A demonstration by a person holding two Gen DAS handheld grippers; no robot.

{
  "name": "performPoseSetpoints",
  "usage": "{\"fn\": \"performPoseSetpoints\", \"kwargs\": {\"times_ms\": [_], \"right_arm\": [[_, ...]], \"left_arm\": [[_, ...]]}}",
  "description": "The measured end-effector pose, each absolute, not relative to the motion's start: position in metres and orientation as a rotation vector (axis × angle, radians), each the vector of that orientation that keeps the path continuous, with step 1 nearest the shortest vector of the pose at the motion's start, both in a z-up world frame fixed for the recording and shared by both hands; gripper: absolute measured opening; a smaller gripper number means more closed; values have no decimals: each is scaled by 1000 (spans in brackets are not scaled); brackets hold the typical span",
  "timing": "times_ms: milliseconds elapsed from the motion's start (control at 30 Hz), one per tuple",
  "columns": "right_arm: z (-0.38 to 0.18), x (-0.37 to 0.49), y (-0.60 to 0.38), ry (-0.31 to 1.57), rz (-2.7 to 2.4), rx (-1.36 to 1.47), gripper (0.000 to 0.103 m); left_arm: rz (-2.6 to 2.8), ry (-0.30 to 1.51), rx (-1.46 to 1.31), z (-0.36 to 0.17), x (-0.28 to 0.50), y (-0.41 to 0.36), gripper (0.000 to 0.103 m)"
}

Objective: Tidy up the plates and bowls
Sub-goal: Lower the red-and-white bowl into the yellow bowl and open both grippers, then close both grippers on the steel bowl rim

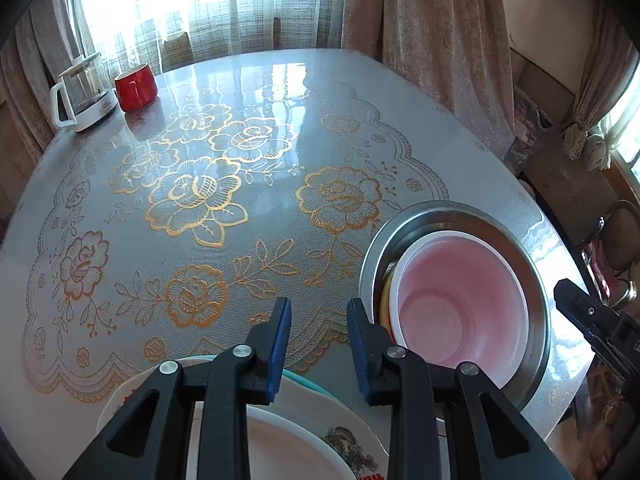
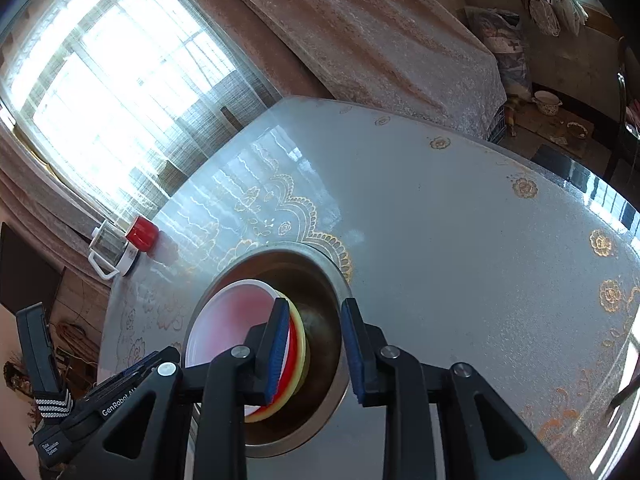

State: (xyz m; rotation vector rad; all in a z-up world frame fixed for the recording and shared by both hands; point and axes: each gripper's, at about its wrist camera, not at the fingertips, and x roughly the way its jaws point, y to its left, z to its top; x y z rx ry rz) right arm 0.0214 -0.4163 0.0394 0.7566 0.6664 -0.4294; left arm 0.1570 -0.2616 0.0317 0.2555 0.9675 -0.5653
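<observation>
A steel bowl [image 1: 536, 280] stands near the table's right edge, with a pink bowl [image 1: 460, 300] nested in it over a yellow rim [image 1: 385, 300]. My left gripper [image 1: 318, 344] hangs open above the tablecloth, nothing between its blue pads. Under it lies a stack of plates: a white dragon-print plate [image 1: 340, 432] on a teal one [image 1: 316, 386]. In the right wrist view my right gripper [image 2: 316, 350] is open over the steel bowl [image 2: 320, 264]. Its left pad is in front of the nested pink [image 2: 240, 308], red and yellow bowls. A black finger [image 1: 580, 304] of the right gripper shows beside the bowl.
The round glass-topped table [image 1: 280, 80] carries a gold flower lace cloth. A red mug [image 1: 136, 88] and a glass jug [image 1: 86, 92] with a white handle stand at the far left edge. Curtains and a bright window lie behind; a chair [image 1: 620, 236] stands to the right.
</observation>
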Motion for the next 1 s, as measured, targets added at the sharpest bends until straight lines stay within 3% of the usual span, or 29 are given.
{"fn": "performPoseSetpoints", "kwargs": {"times_ms": [233,533,1000], "right_arm": [[31,22,-415,675,-417,779,27],[26,13,-415,654,-455,716,31],[-11,29,-430,739,-434,762,27]], "left_arm": [[-526,948,296,21,157,-274,23],[-571,1044,146,15,157,-248,29],[-602,944,257,17,136,-265,25]]}}
